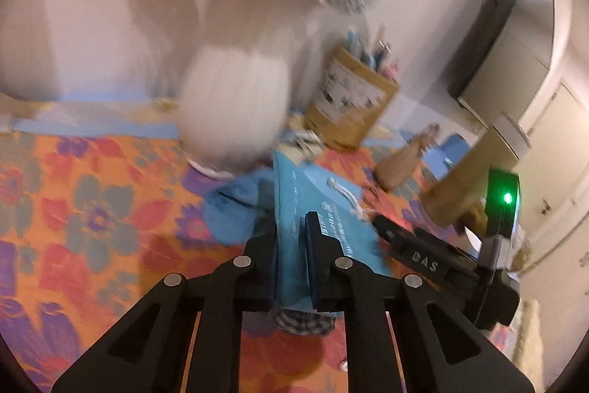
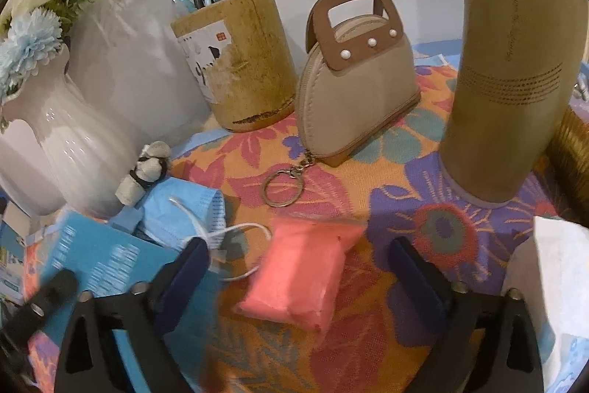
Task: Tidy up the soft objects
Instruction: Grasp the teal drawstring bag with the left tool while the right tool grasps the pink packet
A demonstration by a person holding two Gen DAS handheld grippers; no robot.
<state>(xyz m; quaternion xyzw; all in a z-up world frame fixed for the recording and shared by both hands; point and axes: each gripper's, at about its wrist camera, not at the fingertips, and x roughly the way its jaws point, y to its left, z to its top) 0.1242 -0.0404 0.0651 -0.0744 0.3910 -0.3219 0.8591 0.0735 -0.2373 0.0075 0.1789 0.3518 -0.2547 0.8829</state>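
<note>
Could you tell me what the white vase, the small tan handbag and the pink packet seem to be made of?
White vase: apparently glazed ceramic, ribbed, with bright glints.
Small tan handbag: looks like matte suede-like fabric with stitched seams; its stiff brown handle could be wood or leather.
Pink packet: seemingly thin glossy plastic wrap, wrinkled and soft.

Home; floral tablecloth [image 2: 368, 172]; flower vase [image 2: 73, 135]; pen holder [image 2: 250, 69]

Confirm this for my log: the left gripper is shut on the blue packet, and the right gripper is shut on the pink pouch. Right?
Not quite. The right gripper is open: in the right wrist view its fingers stand on either side of the pink pouch without pressing it. The left gripper is indeed shut on the blue packet, as the left wrist view shows.
</note>
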